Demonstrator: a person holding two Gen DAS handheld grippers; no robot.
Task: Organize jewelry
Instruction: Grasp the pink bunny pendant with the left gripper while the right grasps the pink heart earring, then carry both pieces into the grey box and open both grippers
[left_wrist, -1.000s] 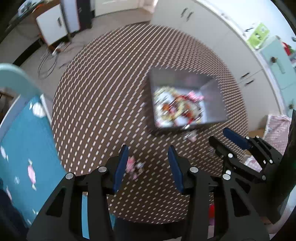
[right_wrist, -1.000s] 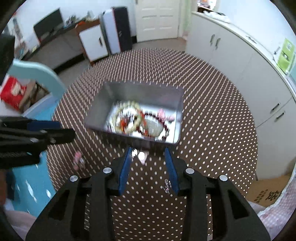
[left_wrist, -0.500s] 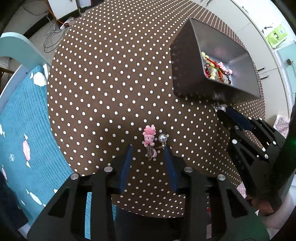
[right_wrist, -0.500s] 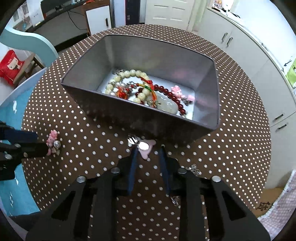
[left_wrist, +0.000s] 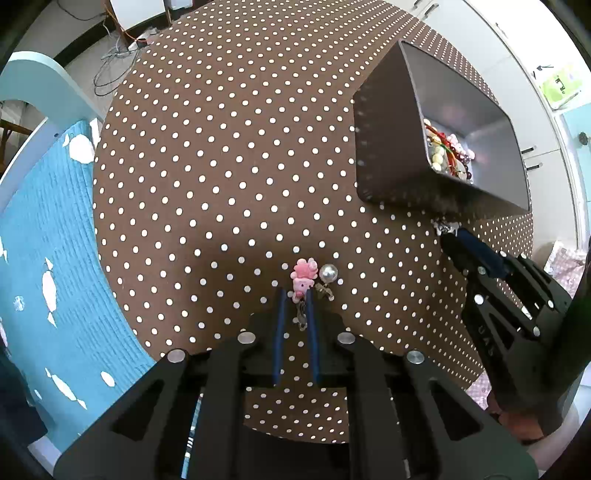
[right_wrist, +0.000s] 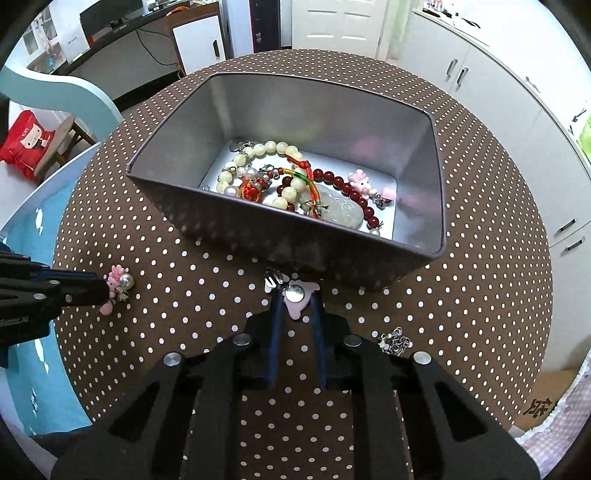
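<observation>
A grey metal tin (right_wrist: 229, 218) (left_wrist: 388, 147) on the polka-dot table holds bead bracelets (right_wrist: 280, 173), a jade pendant and small charms. My left gripper (left_wrist: 295, 295) is shut on a pink charm with a clasp (left_wrist: 302, 277); a silver pearl (left_wrist: 328, 274) lies beside it. The same charm shows at the left of the right wrist view (right_wrist: 116, 282). My right gripper (right_wrist: 293, 299) is shut on a pink heart charm with a silver disc (right_wrist: 295, 297), just in front of the tin's near wall.
A silver chain piece (right_wrist: 395, 341) lies on the brown dotted tablecloth (right_wrist: 461, 295) right of my right gripper. A blue chair with a cushion (left_wrist: 48, 258) stands at the table's left. White cabinets (right_wrist: 517, 110) stand behind.
Both grippers dropped to the table and closed: the left on the pink charm, the right on the heart charm. The tin has not moved.
</observation>
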